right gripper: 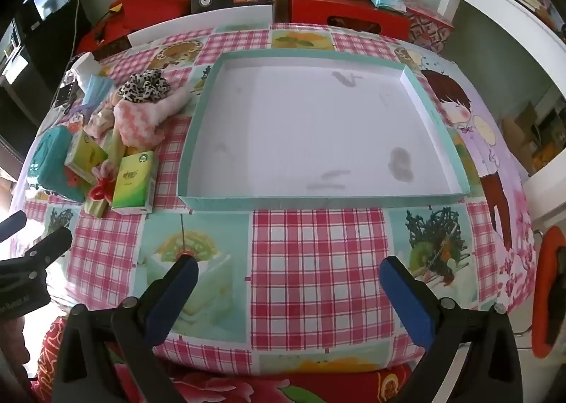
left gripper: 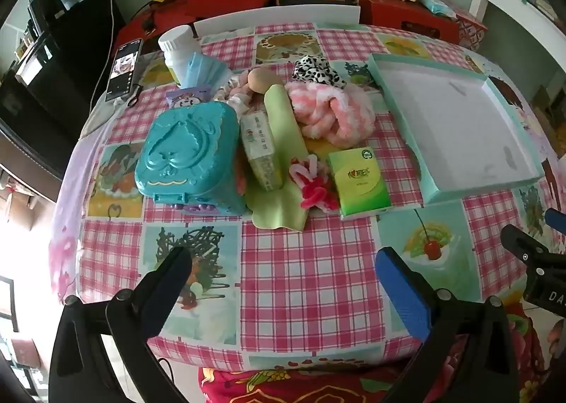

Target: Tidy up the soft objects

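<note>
A heap of soft things lies mid-table: a pink-and-white fluffy item (left gripper: 332,113) (right gripper: 141,120), a leopard-print scrunchie (left gripper: 316,69) (right gripper: 145,85), a light green cloth (left gripper: 286,148), a red-pink pipe-cleaner toy (left gripper: 313,184) (right gripper: 102,187) and a green tissue pack (left gripper: 359,182) (right gripper: 134,180). A shallow teal box with a white bottom (left gripper: 523,141) (right gripper: 198,138) holds nothing. My left gripper (left gripper: 283,261) is open, above the near table edge. My right gripper (right gripper: 288,268) is open in front of the box.
A teal plastic case (left gripper: 187,155) (right gripper: 49,162), a second tissue pack (left gripper: 260,152) (right gripper: 85,155), a white bottle (left gripper: 178,49), blue masks (left gripper: 205,67) and a phone (left gripper: 123,69) sit left. Red boxes (right gripper: 346,10) stand behind the table.
</note>
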{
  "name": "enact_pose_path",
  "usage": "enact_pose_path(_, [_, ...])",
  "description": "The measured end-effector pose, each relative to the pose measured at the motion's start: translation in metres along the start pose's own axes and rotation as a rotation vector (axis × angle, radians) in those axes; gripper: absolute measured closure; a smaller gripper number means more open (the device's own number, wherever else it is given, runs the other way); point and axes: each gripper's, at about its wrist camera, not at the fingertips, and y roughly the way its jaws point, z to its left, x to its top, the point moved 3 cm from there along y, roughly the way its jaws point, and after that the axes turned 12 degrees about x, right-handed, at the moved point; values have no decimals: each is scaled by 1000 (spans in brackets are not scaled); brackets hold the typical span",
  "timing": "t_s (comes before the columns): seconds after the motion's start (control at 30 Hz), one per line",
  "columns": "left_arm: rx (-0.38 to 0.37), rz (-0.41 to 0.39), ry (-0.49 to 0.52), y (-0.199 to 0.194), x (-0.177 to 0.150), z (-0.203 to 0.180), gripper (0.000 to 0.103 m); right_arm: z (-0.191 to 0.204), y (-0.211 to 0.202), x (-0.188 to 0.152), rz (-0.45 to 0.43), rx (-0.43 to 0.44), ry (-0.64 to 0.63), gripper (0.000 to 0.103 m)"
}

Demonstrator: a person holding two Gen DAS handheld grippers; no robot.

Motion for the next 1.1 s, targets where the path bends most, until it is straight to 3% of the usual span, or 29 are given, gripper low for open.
enact_pose_path(0.13, [-6, -32, -9, -3, -4, -4, 0, -1, -1, 0, 2, -13, -6, 0])
enact_pose_path(1.1, [-58, 2, -26, 3, -1, -1, 0, 1, 1, -2, 5, -21, -15, 0])
